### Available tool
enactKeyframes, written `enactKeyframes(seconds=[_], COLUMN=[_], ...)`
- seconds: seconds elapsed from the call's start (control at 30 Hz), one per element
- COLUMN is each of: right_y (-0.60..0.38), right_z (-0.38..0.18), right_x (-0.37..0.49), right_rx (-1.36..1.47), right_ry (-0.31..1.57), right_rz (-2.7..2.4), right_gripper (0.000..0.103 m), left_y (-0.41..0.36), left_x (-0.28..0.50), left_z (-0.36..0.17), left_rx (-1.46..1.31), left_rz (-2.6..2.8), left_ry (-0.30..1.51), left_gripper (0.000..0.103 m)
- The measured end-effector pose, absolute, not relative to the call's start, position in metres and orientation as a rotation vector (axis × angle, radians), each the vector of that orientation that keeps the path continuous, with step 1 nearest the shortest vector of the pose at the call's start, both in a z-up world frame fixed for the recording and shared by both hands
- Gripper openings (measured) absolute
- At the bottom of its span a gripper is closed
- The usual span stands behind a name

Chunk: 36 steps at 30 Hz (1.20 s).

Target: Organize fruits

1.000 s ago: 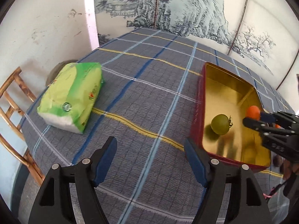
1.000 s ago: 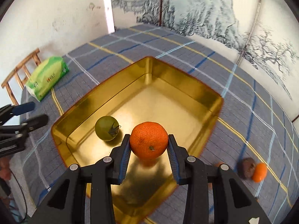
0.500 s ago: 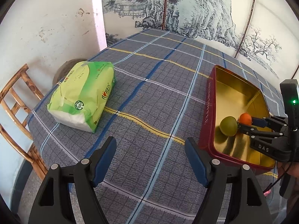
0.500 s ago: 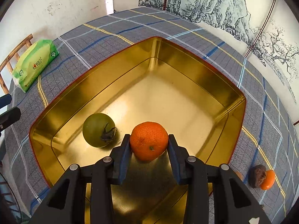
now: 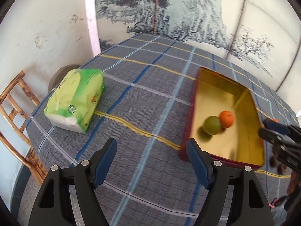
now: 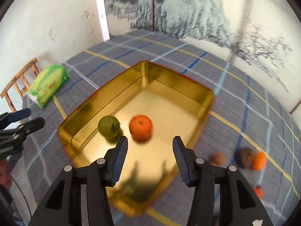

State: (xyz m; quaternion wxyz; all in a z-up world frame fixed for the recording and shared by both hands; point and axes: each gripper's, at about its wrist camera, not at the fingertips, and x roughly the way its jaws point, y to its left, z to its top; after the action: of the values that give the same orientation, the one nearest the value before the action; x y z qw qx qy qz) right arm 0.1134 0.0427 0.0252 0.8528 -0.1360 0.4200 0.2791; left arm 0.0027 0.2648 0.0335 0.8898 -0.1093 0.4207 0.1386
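A gold tin tray point(image 6: 205, 101) with red outer walls point(image 5: 185, 141) sits on the plaid tablecloth. Inside lie an orange mandarin point(image 6: 140, 128) point(image 5: 226, 119) and a green fruit point(image 6: 109, 127) point(image 5: 212, 125), side by side. My right gripper point(image 6: 150, 143) is open and empty, raised above the tray's near part, just behind the mandarin. My left gripper point(image 5: 152, 146) is open and empty over the cloth, left of the tray. Loose fruits lie on the cloth right of the tray: a brownish one point(image 6: 218, 158), a dark one point(image 6: 245, 157), an orange one point(image 6: 259, 161).
A green tissue pack point(image 5: 75, 98) point(image 6: 48, 85) lies at the table's left edge. A wooden chair point(image 5: 13, 101) stands beyond that edge. A small red-orange fruit point(image 6: 258, 192) lies near the front right. Painted wall panels stand behind the table.
My right gripper opened and let the mandarin go into the tray beside the green fruit, then drew back and up. The left gripper stayed open and shifted slightly.
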Motion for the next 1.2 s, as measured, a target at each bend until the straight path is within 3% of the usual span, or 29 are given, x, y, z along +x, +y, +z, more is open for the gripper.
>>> enactKeyframes(seconds=[0.57,1.2], right_y=[-0.188,-0.197], right_z=[0.005,-0.027], right_x=[0.062,0.091], right_rx=[-0.147,-0.057], right_ry=[0.942,0.957], right_rz=[0.227,0.318], right_gripper=[0.048,0.032], left_y=[0.126,0.015], left_x=[0.019,0.037], left_z=[0.050,0.026], left_rx=[-0.058,0.073], left_rz=[-0.001,-0.199], left_ry=[0.894,0.971], left_gripper=[0.077,0.077])
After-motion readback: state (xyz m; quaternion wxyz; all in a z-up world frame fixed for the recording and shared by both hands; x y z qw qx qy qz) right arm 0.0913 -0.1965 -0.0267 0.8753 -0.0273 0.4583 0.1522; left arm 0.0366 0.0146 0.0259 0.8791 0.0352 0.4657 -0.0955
